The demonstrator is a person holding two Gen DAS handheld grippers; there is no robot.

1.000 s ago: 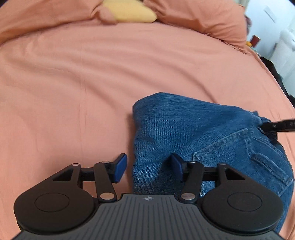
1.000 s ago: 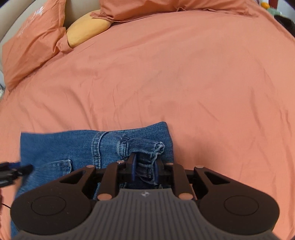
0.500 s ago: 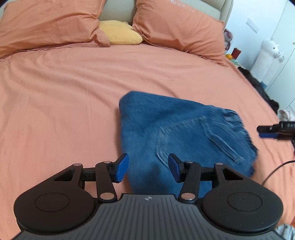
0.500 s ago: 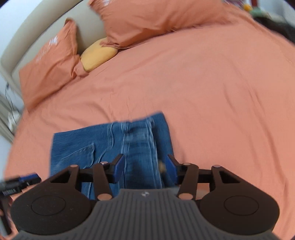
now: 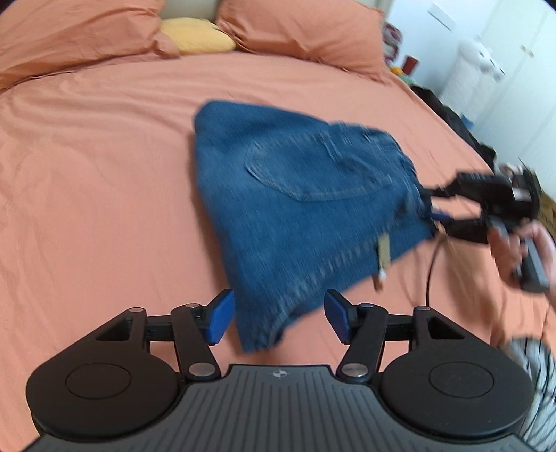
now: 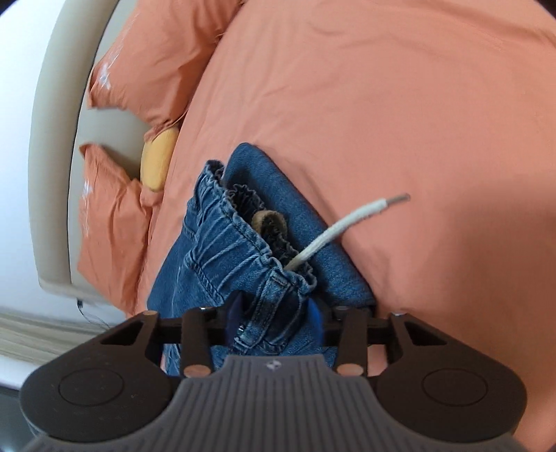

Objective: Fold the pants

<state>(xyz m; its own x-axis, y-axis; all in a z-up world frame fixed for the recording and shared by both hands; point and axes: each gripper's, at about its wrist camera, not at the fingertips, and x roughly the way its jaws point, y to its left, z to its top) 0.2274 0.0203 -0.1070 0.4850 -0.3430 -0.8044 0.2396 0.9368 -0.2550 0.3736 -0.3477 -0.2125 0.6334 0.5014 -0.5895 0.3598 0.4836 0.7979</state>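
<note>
Mid-bed (image 5: 104, 146), pants (image 5: 295, 208) lie folded into a compact stack. Right gripper (image 6: 274, 323) jaws closing on the waistband; left gripper (image 5: 278, 318) opening, unclamped. Probably final tidy left.

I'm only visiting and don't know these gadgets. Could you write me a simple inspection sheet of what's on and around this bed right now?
Surface: orange bedsheet, wrinkled, covering the bed.
Job's things: folded blue jeans lying on the sheet; elastic waistband bunched, white drawstring sticking out.
Clutter: two orange pillows and a yellow cushion at the headboard.
Grippers: left gripper opening, nothing pinched; a jeans corner lies under the gap. Right gripper closing around the waistband, held by a hand.
Cables: a dark cable trailing from the right gripper.
Surroundings: white wall and cupboard doors beyond the bed; small items beside it, too blurred to name.
</note>
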